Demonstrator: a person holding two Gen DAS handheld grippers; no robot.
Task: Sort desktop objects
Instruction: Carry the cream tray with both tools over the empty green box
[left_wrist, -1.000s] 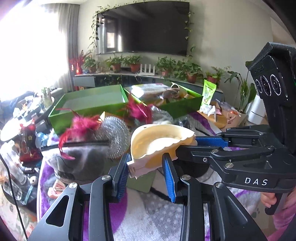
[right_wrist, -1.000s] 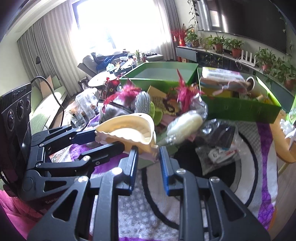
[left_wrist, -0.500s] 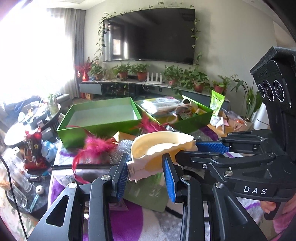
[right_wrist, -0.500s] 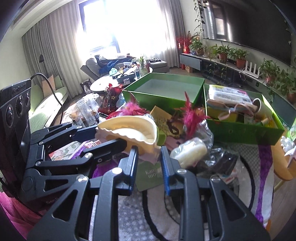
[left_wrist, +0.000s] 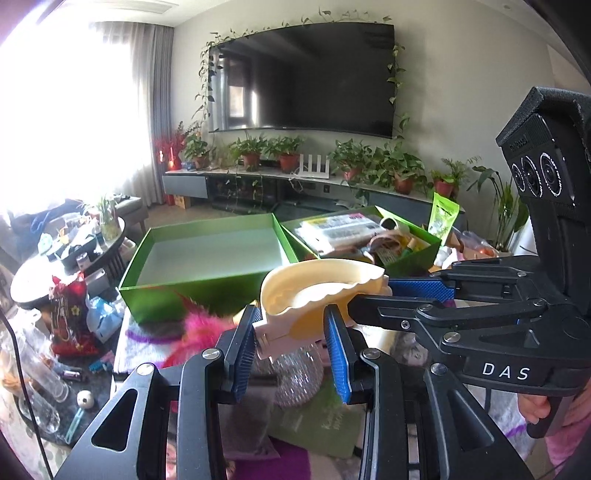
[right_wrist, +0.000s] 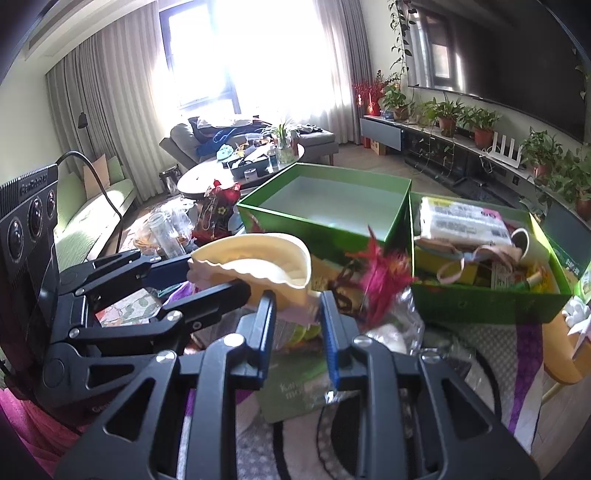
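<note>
A cream shell-shaped mould (left_wrist: 317, 291) (right_wrist: 258, 262) hangs in the air between both grippers, above the cluttered table. My left gripper (left_wrist: 291, 343) (right_wrist: 207, 277) is shut on its pale hinge end. My right gripper (right_wrist: 297, 321) (left_wrist: 376, 295) is shut on the opposite end, reaching in from the right in the left wrist view. Just beyond the mould stands an empty green box (left_wrist: 210, 251) (right_wrist: 332, 199). Beside that box, a second green box (left_wrist: 424, 247) (right_wrist: 480, 302) holds packets and ribbon.
Under the mould lie pink feather masks (left_wrist: 199, 328) (right_wrist: 380, 280), a metal scourer (left_wrist: 295, 373) and a green card (left_wrist: 321, 424) (right_wrist: 295, 395). A red bag (left_wrist: 68, 314) and glass jars (left_wrist: 37, 376) crowd the left edge. A round coffee table (right_wrist: 240, 170) stands behind.
Both grippers have risen and moved toward the green boxes with the mould held between them. The feather masks and scourer have dropped lower in view.
</note>
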